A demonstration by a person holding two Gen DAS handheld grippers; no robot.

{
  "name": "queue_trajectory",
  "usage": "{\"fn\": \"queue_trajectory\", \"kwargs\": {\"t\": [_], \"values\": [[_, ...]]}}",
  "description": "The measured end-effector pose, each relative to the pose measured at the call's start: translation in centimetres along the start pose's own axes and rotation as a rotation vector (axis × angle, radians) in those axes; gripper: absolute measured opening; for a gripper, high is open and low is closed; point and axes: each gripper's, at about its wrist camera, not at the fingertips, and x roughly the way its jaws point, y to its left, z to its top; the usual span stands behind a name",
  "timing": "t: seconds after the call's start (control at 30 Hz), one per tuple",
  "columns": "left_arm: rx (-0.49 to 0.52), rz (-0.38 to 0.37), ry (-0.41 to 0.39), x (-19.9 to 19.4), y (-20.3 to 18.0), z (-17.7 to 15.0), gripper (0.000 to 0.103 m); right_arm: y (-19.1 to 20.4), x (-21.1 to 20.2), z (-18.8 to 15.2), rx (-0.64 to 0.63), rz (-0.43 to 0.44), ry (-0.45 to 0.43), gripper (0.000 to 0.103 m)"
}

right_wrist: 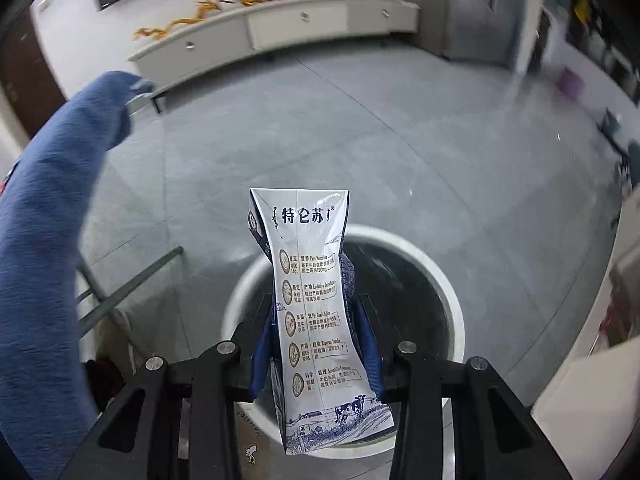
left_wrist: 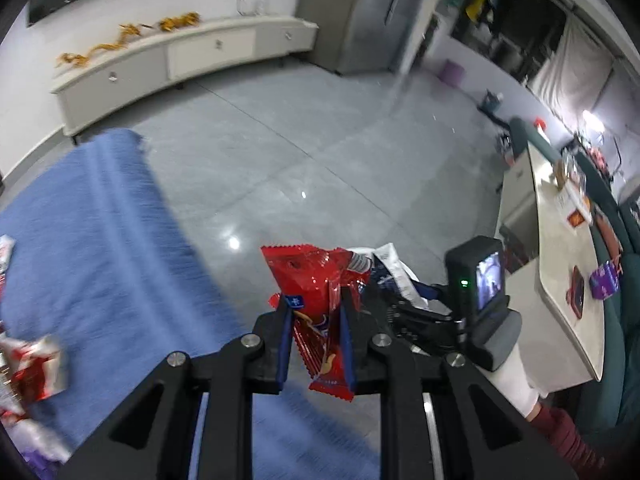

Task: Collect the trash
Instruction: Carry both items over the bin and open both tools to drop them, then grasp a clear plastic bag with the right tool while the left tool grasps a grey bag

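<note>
Red wrapper [left_wrist: 316, 280], white-and-navy carton [right_wrist: 316, 300] — blue cloth [left_wrist: 100, 220].

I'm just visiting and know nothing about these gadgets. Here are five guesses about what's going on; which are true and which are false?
1. The left gripper is clamped on a red snack wrapper. True.
2. The right gripper is empty. False: it is shut on a squashed white milk carton.
3. A round white bin stands on the floor below the carton. True.
4. The bin wears a closed lid. False: its top is open, showing a dark inside.
5. The cloth on the left, the blue blanket, is green. False: it is blue, and more wrappers lie on it.
</note>
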Motion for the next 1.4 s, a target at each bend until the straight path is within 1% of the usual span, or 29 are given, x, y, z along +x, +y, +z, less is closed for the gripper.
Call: {"fn": "queue_trajectory", "kwargs": {"t": [0.1, 0.13, 0.2, 0.23, 0.3, 0.4, 0.47, 0.63, 0.7, 0.77, 0.83, 1.0, 1.1, 1.17, 1.27, 1.4], "values": [[0.008, -0.017, 0.055, 4.1, -1.8, 0.8, 0.019, -1.7, 1.2, -0.2, 0.051, -0.001, 0.026, 0.038], [0.007, -0.027, 0.071, 5.2, -2.3, 0.9, 0.020, -1.8, 1.7, 0.2, 0.059, -0.002, 0.035, 0.038], [0.007, -0.040, 0.089, 6.7, -3.0, 0.8, 0.020, -2.3, 2.3, 0.0, 0.067, -0.010, 0.046, 0.038], [0.006, -0.043, 0.098, 7.6, -3.5, 1.0, 0.022, -2.6, 2.4, -0.1, 0.074, -0.009, 0.048, 0.041], [-0.001, -0.069, 0.113, 9.1, -4.3, 0.8, 0.023, -3.1, 2.3, -0.2, 0.092, -0.007, 0.043, 0.054], [-0.008, -0.099, 0.141, 11.4, -5.2, 1.1, 0.031, -3.9, 1.6, -0.7, 0.107, -0.022, 0.030, 0.057], [-0.024, -0.117, 0.156, 12.5, -5.3, 1.0, 0.039, -4.4, 1.2, -1.5, 0.115, -0.037, 0.020, 0.058], [-0.043, -0.129, 0.174, 14.2, -6.1, 1.0, 0.043, -5.2, -0.7, -2.4, 0.147, -0.038, -0.009, 0.058], [-0.045, -0.132, 0.176, 14.0, -6.0, 0.7, 0.043, -5.0, -1.5, -2.7, 0.153, -0.045, -0.023, 0.058], [-0.038, -0.127, 0.163, 13.1, -5.9, 0.4, 0.043, -4.6, -2.8, -2.9, 0.154, -0.041, -0.045, 0.058], [-0.021, -0.107, 0.132, 12.0, -6.1, 0.3, 0.043, -4.2, -3.9, -2.7, 0.148, -0.032, -0.068, 0.058], [0.012, -0.031, 0.002, 6.5, -6.0, -0.3, 0.043, -1.5, -7.7, -1.5, 0.101, 0.000, -0.160, 0.058], [0.034, 0.013, -0.076, 2.5, -5.1, -1.4, 0.043, 1.3, -10.5, -0.4, 0.040, 0.027, -0.224, 0.058], [0.035, 0.037, -0.119, -0.1, -4.0, -2.4, 0.043, 3.1, -12.1, 0.1, 0.005, 0.050, -0.260, 0.058], [0.009, 0.077, -0.176, -4.3, -1.3, -4.6, 0.044, 6.5, -14.9, 0.8, -0.056, 0.096, -0.316, 0.058], [-0.048, 0.162, -0.243, -9.2, 3.1, -7.9, 0.044, 11.0, -17.3, 1.3, -0.135, 0.165, -0.354, 0.058]]}}
